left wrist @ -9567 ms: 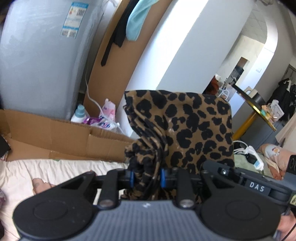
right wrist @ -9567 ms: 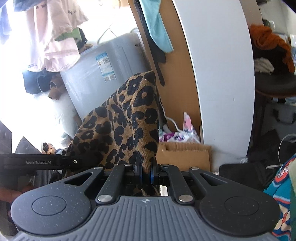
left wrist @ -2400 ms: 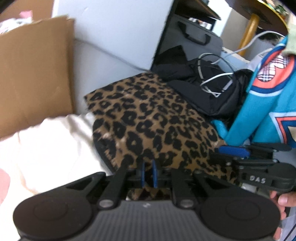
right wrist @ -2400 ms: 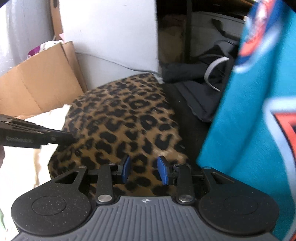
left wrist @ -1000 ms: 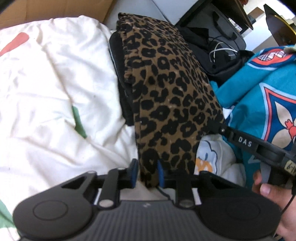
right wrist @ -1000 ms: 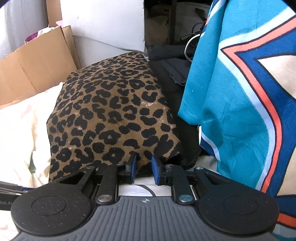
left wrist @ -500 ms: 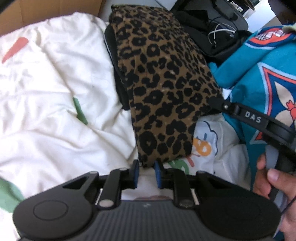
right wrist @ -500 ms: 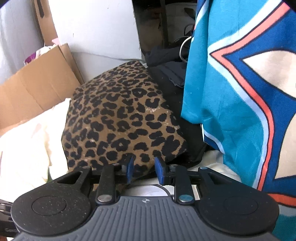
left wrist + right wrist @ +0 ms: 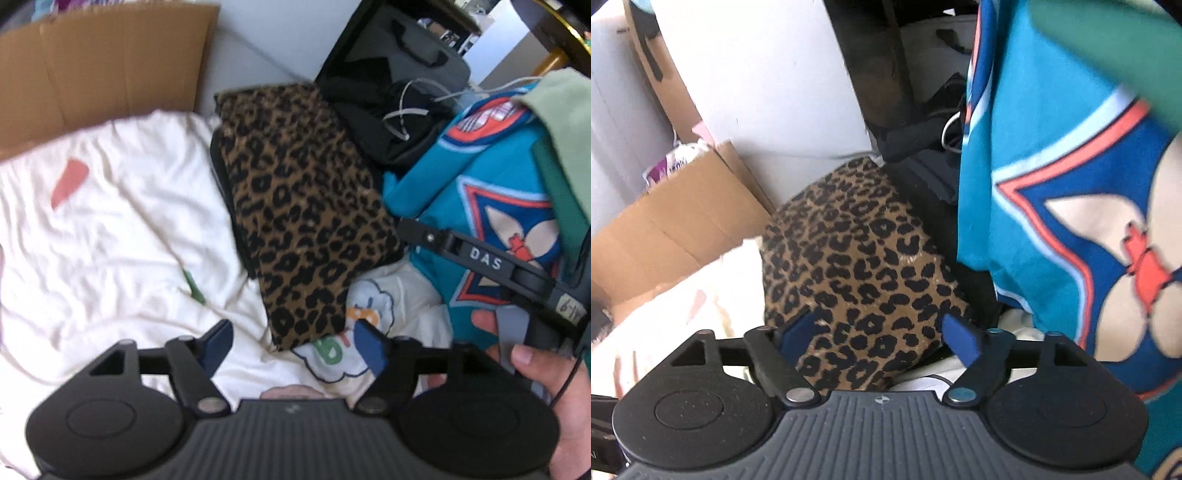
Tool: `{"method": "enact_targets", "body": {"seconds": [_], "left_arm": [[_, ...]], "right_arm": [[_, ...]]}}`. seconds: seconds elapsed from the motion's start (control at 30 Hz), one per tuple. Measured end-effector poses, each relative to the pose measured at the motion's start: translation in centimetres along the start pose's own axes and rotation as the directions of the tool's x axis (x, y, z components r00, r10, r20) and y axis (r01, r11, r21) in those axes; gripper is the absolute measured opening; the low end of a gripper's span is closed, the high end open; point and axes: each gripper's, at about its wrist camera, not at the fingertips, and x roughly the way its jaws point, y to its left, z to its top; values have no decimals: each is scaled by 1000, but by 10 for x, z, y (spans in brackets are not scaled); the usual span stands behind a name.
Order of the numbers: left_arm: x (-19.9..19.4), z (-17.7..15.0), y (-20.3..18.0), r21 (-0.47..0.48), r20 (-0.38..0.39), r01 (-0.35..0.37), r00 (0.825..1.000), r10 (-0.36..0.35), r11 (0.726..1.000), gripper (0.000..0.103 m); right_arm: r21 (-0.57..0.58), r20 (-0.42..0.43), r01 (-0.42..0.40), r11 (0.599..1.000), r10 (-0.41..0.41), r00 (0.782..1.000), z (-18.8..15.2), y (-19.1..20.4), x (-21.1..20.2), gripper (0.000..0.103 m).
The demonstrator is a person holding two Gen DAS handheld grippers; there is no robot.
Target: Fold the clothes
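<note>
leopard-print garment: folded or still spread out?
Folded. The leopard-print garment lies as a compact oblong with straight edges, on a dark piece on the white bedding, free of both grippers.

We see a rumpled white bedsheet; on it lies the folded leopard-print garment beside a teal garment.

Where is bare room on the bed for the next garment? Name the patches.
Free: the white sheet between the cardboard and the folded leopard-print garment. Crowded: right of that garment, where the teal printed fabric and black bag with cables pile up.
</note>
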Motion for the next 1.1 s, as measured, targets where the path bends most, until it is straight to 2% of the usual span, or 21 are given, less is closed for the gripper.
{"method": "enact_targets", "body": {"seconds": [0.23, 0.37, 0.5, 0.8, 0.93, 1.1], "left_arm": [[-45, 7, -7, 2, 4, -65, 998, 65, 998, 88], [-75, 9, -12, 10, 19, -64, 998, 64, 998, 97], [-103, 11, -20, 37, 16, -69, 998, 69, 997, 97], [-187, 28, -28, 9, 102, -98, 990, 97, 995, 100], [-222, 32, -28, -12, 116, -113, 987, 114, 994, 100], [-264, 32, -24, -32, 144, -163, 976, 166, 986, 102]], "right_arm": [[20, -29, 37, 999, -36, 999, 17, 21, -42, 90], [37, -36, 47, 998, -46, 998, 26, 32, -67, 91], [41, -43, 43, 998, -41, 998, 36, 43, -92, 92], [50, -59, 4, 999, -1, 998, 63, 70, -145, 94], [61, -90, 11, 998, -6, 996, 72, 80, -164, 94], [50, -88, 11, 999, -6, 996, 84, 91, -196, 94]]}}
